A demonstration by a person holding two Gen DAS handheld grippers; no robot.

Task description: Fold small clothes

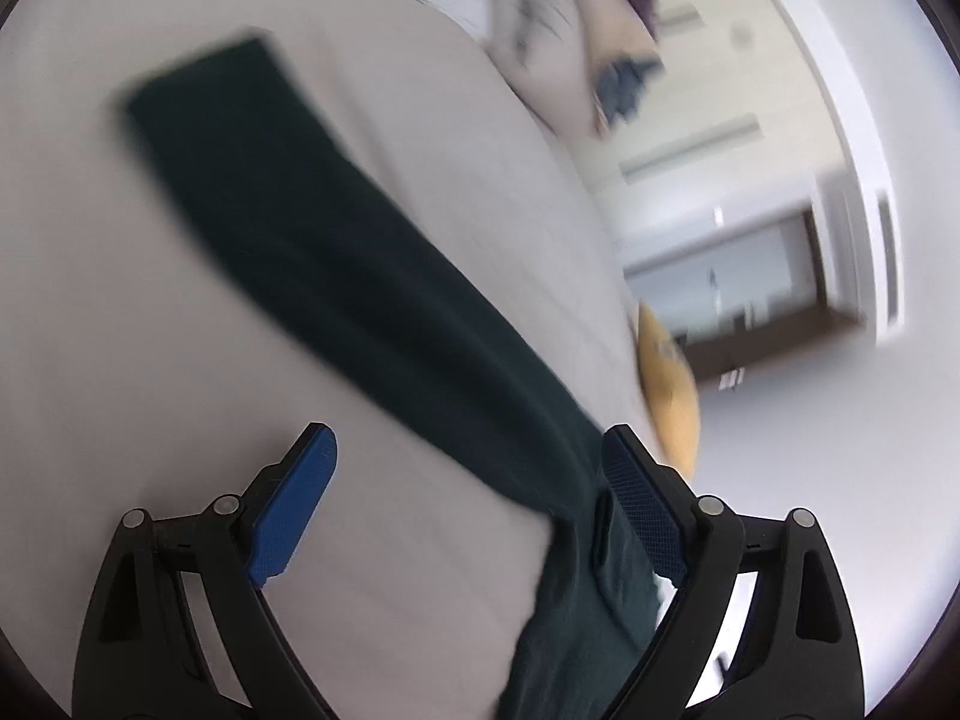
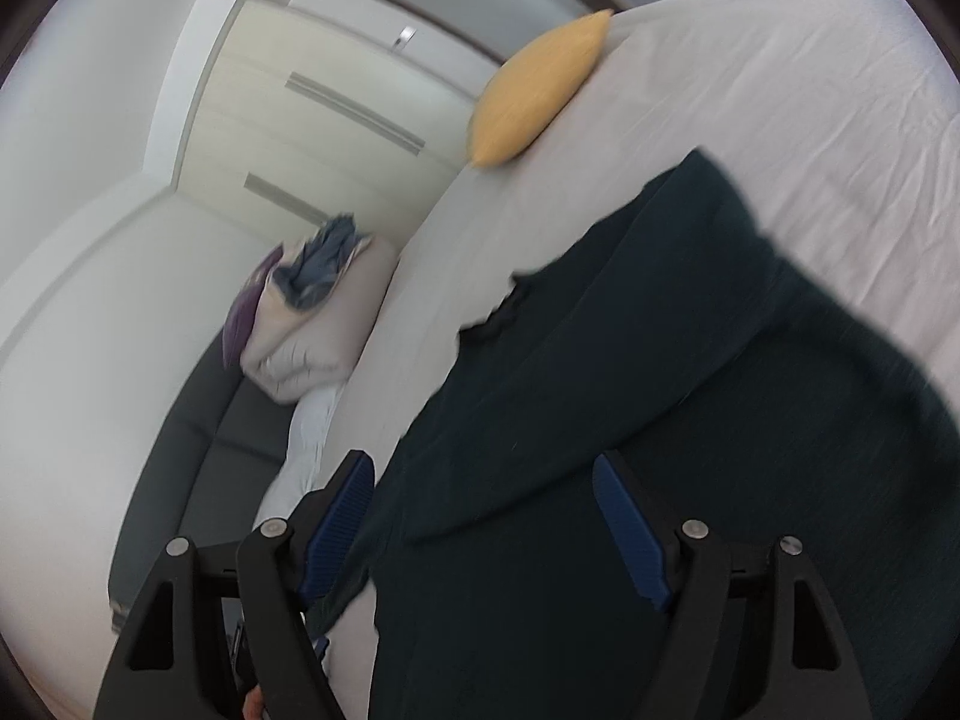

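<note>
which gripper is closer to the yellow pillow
Hard to call; neither is close. Left gripper sees the yellow pillow just beyond its fingers; right gripper sees it far up the bed.

Dark green garment (image 2: 660,420), plain, on a pale off-white bed sheet (image 2: 810,90). Mustard-yellow cushion (image 2: 534,96). Purple pillow (image 2: 240,324) beside a cream one (image 2: 324,324) under crumpled blue-grey cloth (image 2: 324,264). Black gripper (image 1: 468,516) frames, blue ribbed pads (image 1: 294,510).

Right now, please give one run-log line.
garment: dark green garment on white bed | left gripper: open | right gripper: open, over garment
</note>
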